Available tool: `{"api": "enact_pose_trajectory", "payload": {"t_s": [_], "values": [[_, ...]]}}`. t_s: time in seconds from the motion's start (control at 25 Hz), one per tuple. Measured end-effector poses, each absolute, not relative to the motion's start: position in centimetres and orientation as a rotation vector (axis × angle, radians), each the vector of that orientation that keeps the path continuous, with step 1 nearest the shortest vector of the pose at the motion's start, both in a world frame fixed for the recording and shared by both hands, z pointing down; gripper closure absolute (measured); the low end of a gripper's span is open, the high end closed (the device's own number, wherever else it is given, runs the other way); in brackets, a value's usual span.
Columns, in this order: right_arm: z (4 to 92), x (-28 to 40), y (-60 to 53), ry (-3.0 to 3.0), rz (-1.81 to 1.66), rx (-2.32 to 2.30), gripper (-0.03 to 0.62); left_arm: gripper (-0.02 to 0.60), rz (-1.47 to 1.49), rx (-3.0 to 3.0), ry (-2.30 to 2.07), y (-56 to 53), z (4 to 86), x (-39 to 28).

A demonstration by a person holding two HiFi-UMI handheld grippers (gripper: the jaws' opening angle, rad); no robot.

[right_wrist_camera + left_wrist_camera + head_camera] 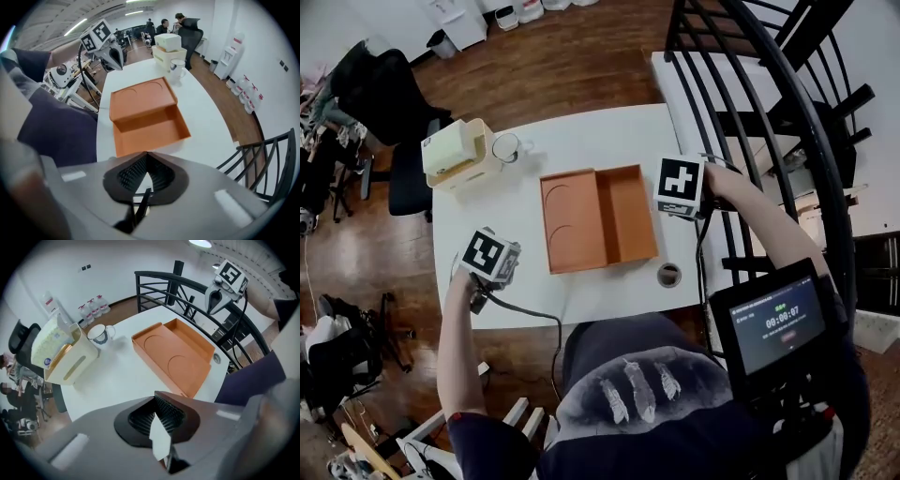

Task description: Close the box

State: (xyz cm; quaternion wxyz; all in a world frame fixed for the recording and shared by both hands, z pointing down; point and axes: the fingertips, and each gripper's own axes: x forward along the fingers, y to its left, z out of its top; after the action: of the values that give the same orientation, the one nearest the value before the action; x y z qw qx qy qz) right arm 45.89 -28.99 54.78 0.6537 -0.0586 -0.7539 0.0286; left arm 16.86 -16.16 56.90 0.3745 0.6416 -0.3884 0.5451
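Your left gripper (pixel 156 399) and right gripper (pixel 146 157), both pinched together and empty, flank the open box (pixel 600 217); 1 mug (pixel 506 147) and 1 tissue holder (pixel 459 156) stand beyond.

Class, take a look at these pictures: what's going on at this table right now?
A person holds a gripper in each hand over a white table. An orange box lies open there, its lid folded flat beside the tray. The left gripper is near the table's front left edge and the right gripper is by the box's right side. Both have their jaws together on nothing, clear of the box, so closing hasn't begun. A mug stands beyond.
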Motion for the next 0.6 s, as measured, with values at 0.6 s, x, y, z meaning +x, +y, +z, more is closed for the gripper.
{"api": "enact_pose_trajectory", "payload": {"t_s": [0.6], "values": [[65.7, 51.5, -30.5, -1.515, 0.084, -0.221, 0.589, 0.566, 1.410, 1.672, -0.795, -18.6, 65.2, 18.2]]}}
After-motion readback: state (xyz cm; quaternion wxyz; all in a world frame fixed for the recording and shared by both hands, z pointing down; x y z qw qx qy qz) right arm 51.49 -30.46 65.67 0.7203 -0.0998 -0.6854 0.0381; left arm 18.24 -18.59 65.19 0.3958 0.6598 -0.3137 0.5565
